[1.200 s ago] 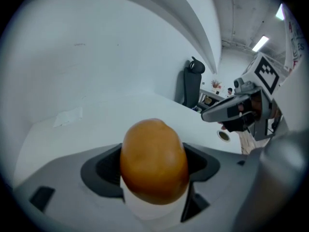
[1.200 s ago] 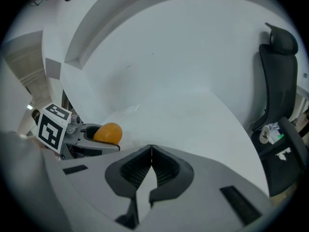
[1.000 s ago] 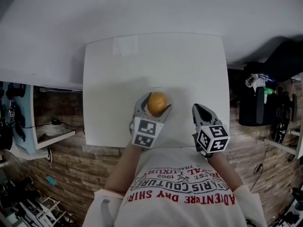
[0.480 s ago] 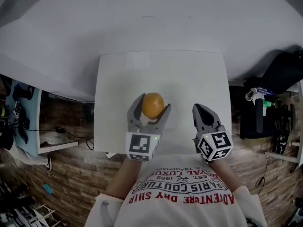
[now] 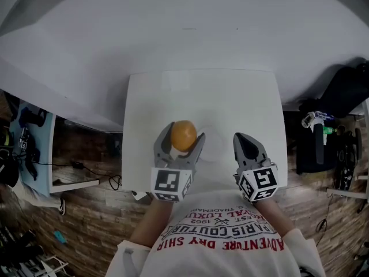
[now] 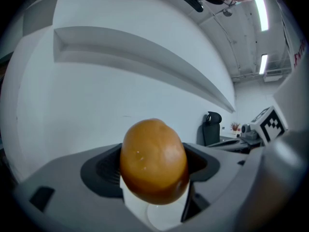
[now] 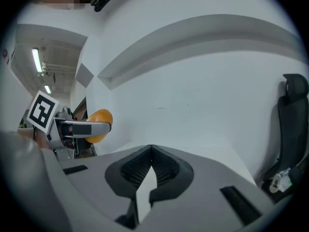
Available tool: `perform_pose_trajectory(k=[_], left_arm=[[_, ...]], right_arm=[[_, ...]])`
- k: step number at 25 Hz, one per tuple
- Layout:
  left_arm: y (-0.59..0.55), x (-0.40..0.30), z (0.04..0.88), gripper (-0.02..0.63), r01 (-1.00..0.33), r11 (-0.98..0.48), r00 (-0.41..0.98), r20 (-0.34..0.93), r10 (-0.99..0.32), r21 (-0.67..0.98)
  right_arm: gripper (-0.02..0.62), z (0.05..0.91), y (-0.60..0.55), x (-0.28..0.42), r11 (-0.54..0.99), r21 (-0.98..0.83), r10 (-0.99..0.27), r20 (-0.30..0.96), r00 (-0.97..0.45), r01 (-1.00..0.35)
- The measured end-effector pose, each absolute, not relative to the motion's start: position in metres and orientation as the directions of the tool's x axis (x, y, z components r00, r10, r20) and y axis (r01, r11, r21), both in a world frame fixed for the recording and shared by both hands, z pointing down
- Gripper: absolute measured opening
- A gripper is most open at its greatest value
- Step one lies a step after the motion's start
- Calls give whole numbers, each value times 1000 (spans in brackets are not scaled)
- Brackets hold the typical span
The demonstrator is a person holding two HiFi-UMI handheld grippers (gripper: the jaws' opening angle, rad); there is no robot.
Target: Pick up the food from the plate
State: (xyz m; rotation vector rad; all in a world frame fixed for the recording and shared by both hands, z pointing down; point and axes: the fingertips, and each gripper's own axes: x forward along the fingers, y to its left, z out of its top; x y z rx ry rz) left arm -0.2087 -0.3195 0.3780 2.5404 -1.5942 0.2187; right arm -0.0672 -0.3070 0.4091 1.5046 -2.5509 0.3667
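Observation:
A round orange piece of food (image 5: 184, 135) is held above the white table (image 5: 173, 97), with my left gripper (image 5: 183, 133) shut on it. In the left gripper view the orange food (image 6: 153, 161) fills the gap between the jaws, and the white plate (image 6: 161, 217) shows just below it. In the head view the plate (image 5: 218, 150) is a faint white disc to the right of the food. My right gripper (image 5: 241, 137) hovers near the table's front right, jaws closed together with nothing in them. The right gripper (image 7: 150, 151) view shows the food (image 7: 100, 122) off to its left.
A white wall with a ledge (image 6: 145, 57) rises behind the table. A black office chair (image 7: 289, 124) stands to the right. Brick-pattern floor and cluttered shelves (image 5: 29, 149) flank the table. The table's front edge (image 5: 202, 186) lies close to the person's body.
My left gripper has risen with the orange food and drifted slightly left, off the plate. The right gripper stays shut in much the same place.

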Motion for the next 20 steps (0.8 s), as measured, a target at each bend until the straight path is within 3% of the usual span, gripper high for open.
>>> perform_pose_trajectory(k=[20], left_arm=[[-310, -214, 406, 365, -873, -483, 485, 219, -847, 65]], right_arm=[[12, 427, -297, -83, 431, -67, -846, 317, -429, -900]])
